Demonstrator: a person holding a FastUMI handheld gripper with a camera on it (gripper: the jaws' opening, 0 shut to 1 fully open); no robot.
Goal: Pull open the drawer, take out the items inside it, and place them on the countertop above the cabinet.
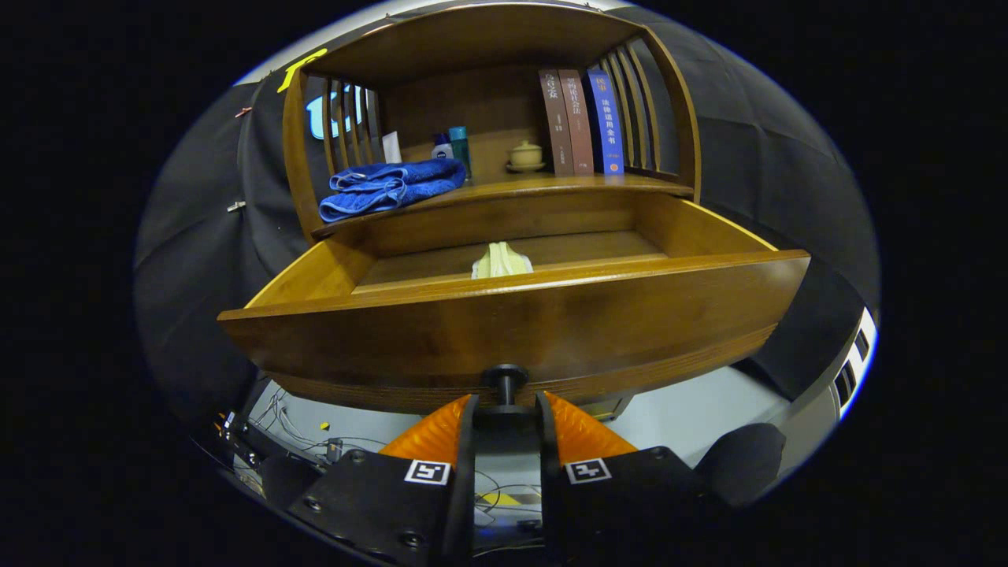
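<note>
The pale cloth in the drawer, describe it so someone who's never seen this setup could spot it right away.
Start at the wooden cabinet and drop to its pulled-out drawer, whose black knob sits between the gripper jaws. Inside, just behind the drawer front, lies a small crumpled pale yellow cloth. Unlike the larger blue towel on the countertop above, it is light-coloured and sits inside the drawer.

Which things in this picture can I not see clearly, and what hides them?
- Pale cloth in the drawer: lower part hidden by the drawer front.
- Drawer floor near the front: hidden by the same panel.
- Knob: the claw holds it, its fingers covering the base.
- Bottles on the countertop: partly behind the blue towel, too small to identify.
</note>
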